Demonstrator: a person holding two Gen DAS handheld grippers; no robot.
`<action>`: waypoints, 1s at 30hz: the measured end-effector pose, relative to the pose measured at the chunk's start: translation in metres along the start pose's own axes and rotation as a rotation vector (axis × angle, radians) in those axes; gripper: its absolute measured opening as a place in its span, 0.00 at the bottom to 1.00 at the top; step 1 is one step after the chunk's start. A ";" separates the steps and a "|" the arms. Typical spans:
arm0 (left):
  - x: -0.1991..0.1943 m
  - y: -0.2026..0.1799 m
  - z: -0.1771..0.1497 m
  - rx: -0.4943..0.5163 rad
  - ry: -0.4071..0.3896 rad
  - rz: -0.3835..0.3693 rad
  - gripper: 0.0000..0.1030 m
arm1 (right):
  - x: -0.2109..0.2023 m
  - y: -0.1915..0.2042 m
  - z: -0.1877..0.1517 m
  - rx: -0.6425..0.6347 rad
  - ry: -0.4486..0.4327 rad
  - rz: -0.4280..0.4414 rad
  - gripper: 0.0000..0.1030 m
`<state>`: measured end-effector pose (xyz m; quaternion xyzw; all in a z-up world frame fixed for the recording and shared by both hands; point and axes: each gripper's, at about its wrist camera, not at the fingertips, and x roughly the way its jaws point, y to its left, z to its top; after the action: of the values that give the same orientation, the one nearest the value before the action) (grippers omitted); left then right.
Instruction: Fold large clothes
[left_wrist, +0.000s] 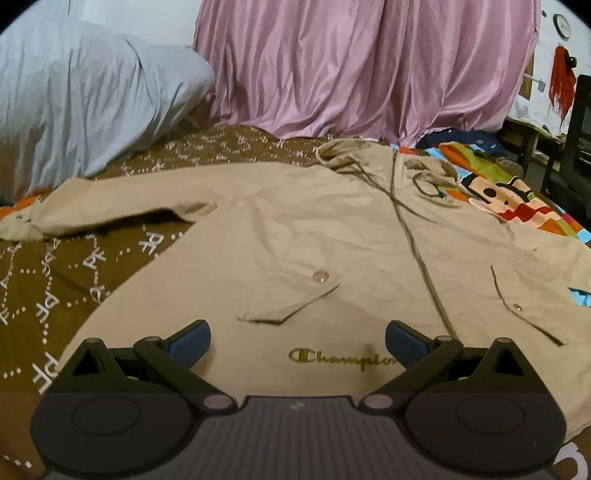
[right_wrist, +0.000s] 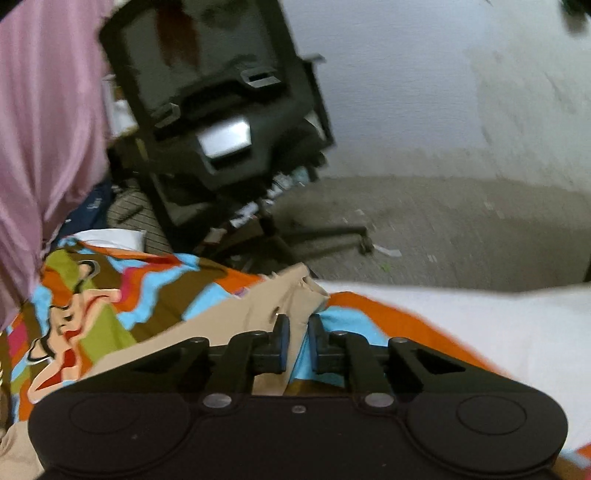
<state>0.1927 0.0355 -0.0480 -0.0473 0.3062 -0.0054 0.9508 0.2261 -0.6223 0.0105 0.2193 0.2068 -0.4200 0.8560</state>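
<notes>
A beige Champion jacket (left_wrist: 332, 236) lies spread front-up on the bed, zipper closed, one sleeve (left_wrist: 110, 210) stretched to the left. My left gripper (left_wrist: 297, 341) is open and empty, low over the hem by the logo. In the right wrist view the jacket's other sleeve (right_wrist: 236, 317) lies on a colourful cartoon blanket (right_wrist: 110, 295). My right gripper (right_wrist: 295, 332) stands over the sleeve's cuff end, its jaws nearly closed with a narrow gap; the sleeve fabric runs between the fingers.
A brown patterned bedspread (left_wrist: 55, 288) covers the bed. A grey pillow (left_wrist: 81, 96) and pink curtain (left_wrist: 351, 66) stand behind. A black office chair (right_wrist: 221, 122) stands on the floor beyond the bed's edge. A white sheet (right_wrist: 480, 325) lies to the right.
</notes>
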 end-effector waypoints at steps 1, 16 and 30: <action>-0.002 0.000 0.002 -0.004 -0.006 -0.005 0.99 | -0.008 0.005 0.004 -0.023 -0.015 0.014 0.09; -0.030 0.019 0.027 -0.107 -0.066 -0.046 0.99 | -0.121 0.126 0.060 -0.295 -0.158 0.211 0.06; -0.028 0.037 0.035 -0.185 -0.057 -0.003 0.99 | -0.265 0.296 -0.034 -0.610 -0.277 0.820 0.05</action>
<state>0.1896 0.0766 -0.0068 -0.1353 0.2781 0.0230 0.9507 0.3107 -0.2737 0.1850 -0.0343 0.1018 0.0036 0.9942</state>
